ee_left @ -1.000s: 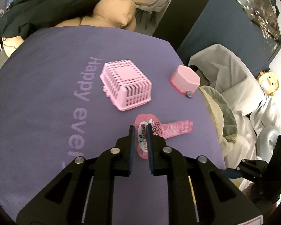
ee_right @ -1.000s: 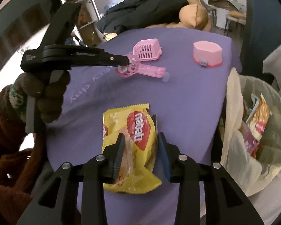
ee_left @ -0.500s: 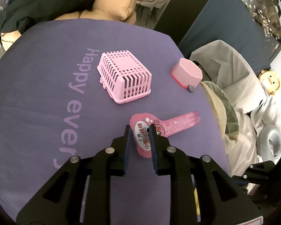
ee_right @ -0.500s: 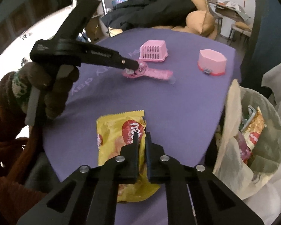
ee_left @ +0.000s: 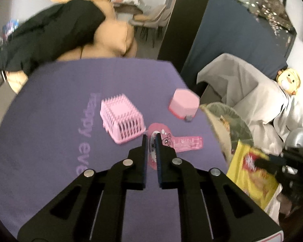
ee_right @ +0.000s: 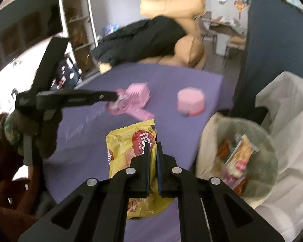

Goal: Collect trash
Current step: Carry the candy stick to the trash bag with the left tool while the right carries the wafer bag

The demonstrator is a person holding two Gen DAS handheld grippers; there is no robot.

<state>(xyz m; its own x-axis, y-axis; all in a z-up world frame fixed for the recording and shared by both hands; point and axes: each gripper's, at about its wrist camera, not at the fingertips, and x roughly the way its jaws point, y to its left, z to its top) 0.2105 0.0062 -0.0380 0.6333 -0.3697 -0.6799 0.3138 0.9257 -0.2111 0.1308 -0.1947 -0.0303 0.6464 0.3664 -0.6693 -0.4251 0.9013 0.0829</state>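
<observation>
My left gripper [ee_left: 151,141] is shut on a pink snack wrapper [ee_left: 179,143] and holds it above the purple table [ee_left: 50,111]; it also shows in the right wrist view [ee_right: 115,96] with the wrapper [ee_right: 137,112] hanging from it. My right gripper [ee_right: 153,147] is shut on a yellow wafer packet [ee_right: 129,147], lifted off the table. That packet shows in the left wrist view [ee_left: 250,171], near the trash bin. The trash bin [ee_right: 212,133], lined with a pale bag and holding several wrappers, stands at the table's right edge.
An upturned pink basket [ee_left: 121,119] and a pink box [ee_left: 183,104] sit on the table. A tan cushion with a black coat [ee_left: 50,30] lies beyond the far edge. A grey-white cloth [ee_left: 252,92] covers furniture to the right.
Both grippers have risen with their wrappers. The right gripper carried the yellow packet up and toward the bin. The left gripper lifted the pink wrapper clear of the table.
</observation>
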